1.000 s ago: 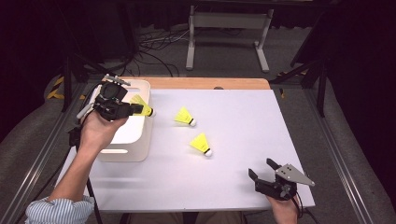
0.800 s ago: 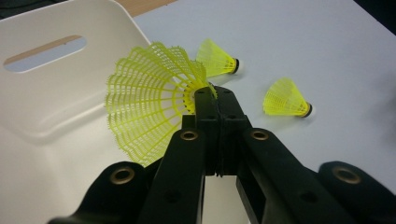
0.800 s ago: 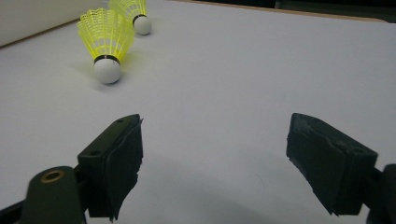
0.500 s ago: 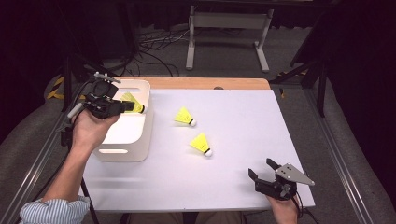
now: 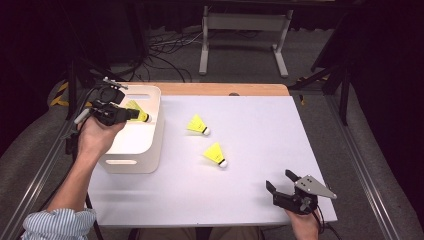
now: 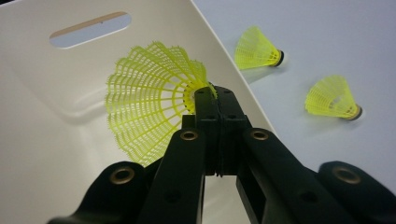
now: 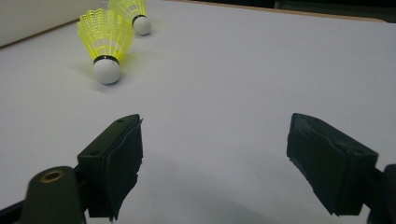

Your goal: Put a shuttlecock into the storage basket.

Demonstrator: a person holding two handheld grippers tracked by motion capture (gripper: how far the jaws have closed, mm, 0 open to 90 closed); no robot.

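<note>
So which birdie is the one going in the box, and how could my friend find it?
Look for the white box at the table's left edge. Above its opening, the left gripper holds a yellow shuttlecock, fingers pinching the skirt near its narrow end. The other two shuttlecocks lie loose on the white tabletop.

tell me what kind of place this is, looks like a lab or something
Probably a lab or recording workspace, not a home: a bare white table with a white bin, dark surroundings, loose cables on the grey floor behind, and a metal stand beyond the table.
</note>
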